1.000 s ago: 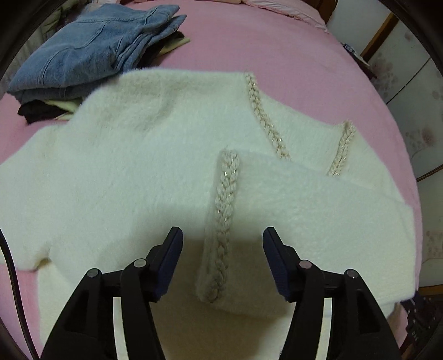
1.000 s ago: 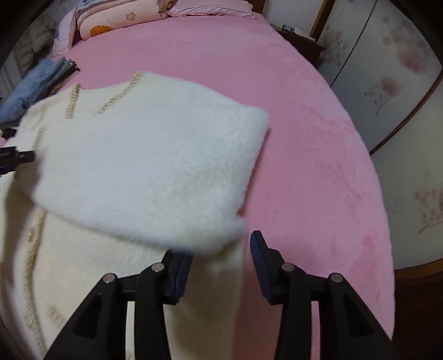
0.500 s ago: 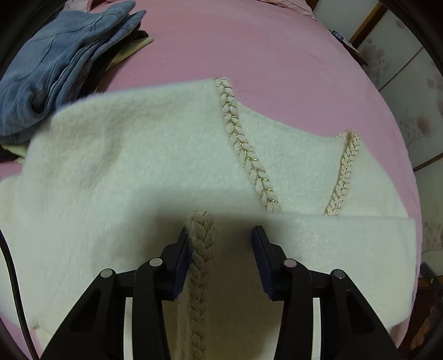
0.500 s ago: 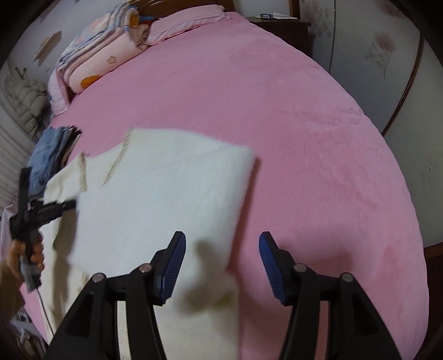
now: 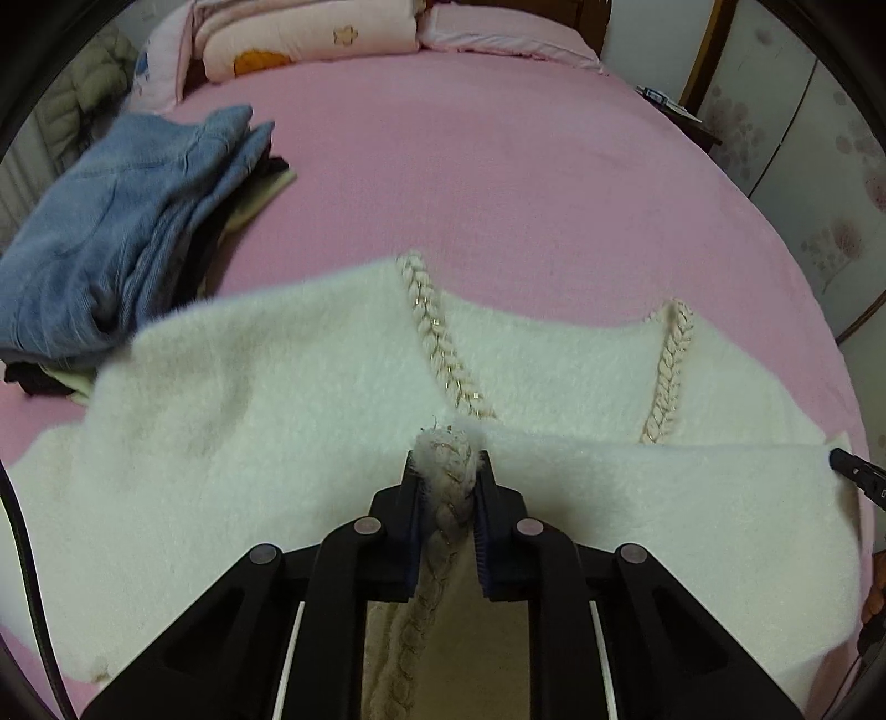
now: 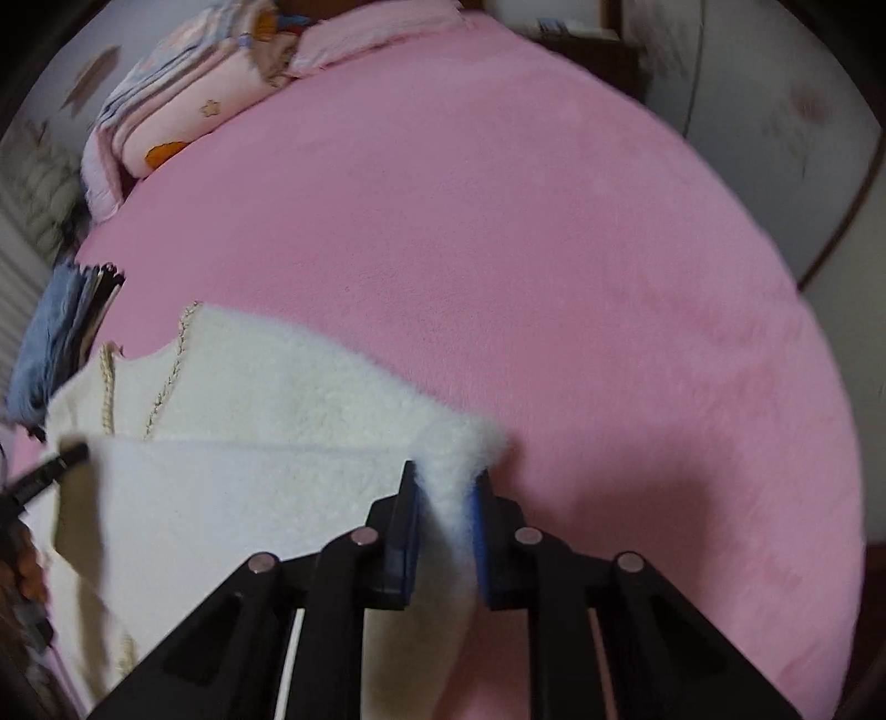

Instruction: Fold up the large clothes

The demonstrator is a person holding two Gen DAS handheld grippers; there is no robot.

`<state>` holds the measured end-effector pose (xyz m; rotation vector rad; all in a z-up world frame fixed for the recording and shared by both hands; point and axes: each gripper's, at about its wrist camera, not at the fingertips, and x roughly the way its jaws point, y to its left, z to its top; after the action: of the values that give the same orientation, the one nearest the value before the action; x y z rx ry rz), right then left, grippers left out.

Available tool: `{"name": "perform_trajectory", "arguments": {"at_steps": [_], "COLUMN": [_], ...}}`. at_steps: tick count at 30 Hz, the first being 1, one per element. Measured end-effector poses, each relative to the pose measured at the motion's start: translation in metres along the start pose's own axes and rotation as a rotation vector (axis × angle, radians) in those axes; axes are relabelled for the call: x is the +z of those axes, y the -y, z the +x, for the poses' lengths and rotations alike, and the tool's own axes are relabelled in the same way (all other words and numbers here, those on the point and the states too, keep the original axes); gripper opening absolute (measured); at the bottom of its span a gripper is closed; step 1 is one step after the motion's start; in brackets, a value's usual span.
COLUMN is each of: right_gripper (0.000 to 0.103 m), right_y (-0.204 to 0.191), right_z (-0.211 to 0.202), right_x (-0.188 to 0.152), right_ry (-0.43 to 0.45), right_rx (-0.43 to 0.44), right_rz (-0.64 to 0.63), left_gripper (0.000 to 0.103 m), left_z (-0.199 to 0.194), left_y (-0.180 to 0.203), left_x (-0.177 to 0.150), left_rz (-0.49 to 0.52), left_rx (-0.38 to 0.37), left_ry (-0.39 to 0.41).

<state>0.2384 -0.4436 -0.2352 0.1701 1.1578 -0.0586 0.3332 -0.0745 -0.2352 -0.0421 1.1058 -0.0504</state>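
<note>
Our left gripper (image 5: 447, 487) has its jaws closed on the braided trim (image 5: 447, 459) of the fluffy white cardigan (image 5: 249, 421), the plait pinched between the blue pads and running back under the gripper. Our right gripper (image 6: 446, 498) has its jaws closed on the cardigan's (image 6: 266, 399) plain fuzzy edge, a tuft of white pile squeezed up between the pads. Between the two grips a folded-over panel of the garment stretches across, lying over the body of the cardigan; beyond it the V of the neckline shows, edged by two more lines of braid (image 5: 437, 338). In the left wrist view the tip of the right gripper just shows at the panel's far right edge; in the right wrist view the left gripper's tip shows at the panel's left end. The cardigan lies spread on the pink bed (image 5: 498, 166). Just beside its left shoulder sits a stack of folded clothes topped by blue jeans (image 5: 111, 232). At the head of the bed lie a folded pink quilt (image 5: 310, 33) and a pink pillow (image 5: 498, 33)
</note>
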Motion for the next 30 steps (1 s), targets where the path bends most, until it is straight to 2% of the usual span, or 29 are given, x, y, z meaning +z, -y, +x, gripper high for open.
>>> {"name": "perform_trajectory", "arguments": {"at_steps": [2,5,7,9,11,15,18,20,22,23,25,27,30], "right_gripper": [0.015,0.02,0.03,0.033,0.033,0.033,0.033,0.03,0.017,0.014,0.006,0.0,0.0], "right_y": [0.002,0.0,-0.001,-0.004,-0.009,-0.031,-0.06,-0.079,-0.094,-0.097,-0.088,-0.069,-0.045], "right_z": [0.012,0.016,0.008,-0.008,-0.03,-0.079,-0.086,-0.083,-0.071,-0.065,-0.054,-0.049,-0.046], "right_x": [-0.005,-0.007,-0.004,-0.003,-0.007,-0.034,-0.058,-0.074,-0.093,-0.098,-0.11,-0.121,-0.126], "right_ry": [-0.025,-0.046,-0.055,-0.04,-0.006,0.07,0.063,0.056,0.031,0.015,0.008,-0.008,-0.011], "right_rx": [-0.029,-0.071,-0.087,-0.129,-0.16,-0.07,0.014,0.021,-0.002,-0.016,-0.085,-0.141,-0.079], "right_rz": [-0.011,-0.02,-0.002,-0.006,-0.014,-0.015,-0.042,-0.084,-0.14,-0.152,-0.164,-0.152,-0.11], "left_gripper": [0.013,0.014,0.015,0.02,0.021,0.021,0.021,0.021,0.021,0.021,0.021,0.021,0.021], "left_z": [0.017,0.028,0.024,0.014,-0.009,-0.048,-0.062,-0.053,-0.036,-0.027,-0.016,-0.014,-0.013], "left_y": [0.008,0.019,0.022,0.019,0.008,0.01,0.019,0.023,0.024,0.024,0.017,0.013,0.016], "left_x": [-0.005,-0.004,-0.001,0.004,-0.013,-0.023,-0.045,-0.058,-0.071,-0.079,-0.088,-0.091,-0.091], "left_rz": [0.033,0.052,0.036,0.013,-0.023,-0.059,-0.083,-0.096,-0.098,-0.102,-0.115,-0.12,-0.093], "left_rx": [0.053,0.092,0.097,0.099,0.091,0.038,0.012,0.016,0.048,0.077,0.113,0.106,0.121], "left_ry": [-0.04,-0.041,-0.055,-0.075,-0.065,-0.014,-0.014,-0.033,-0.083,-0.108,-0.13,-0.12,-0.12]}}
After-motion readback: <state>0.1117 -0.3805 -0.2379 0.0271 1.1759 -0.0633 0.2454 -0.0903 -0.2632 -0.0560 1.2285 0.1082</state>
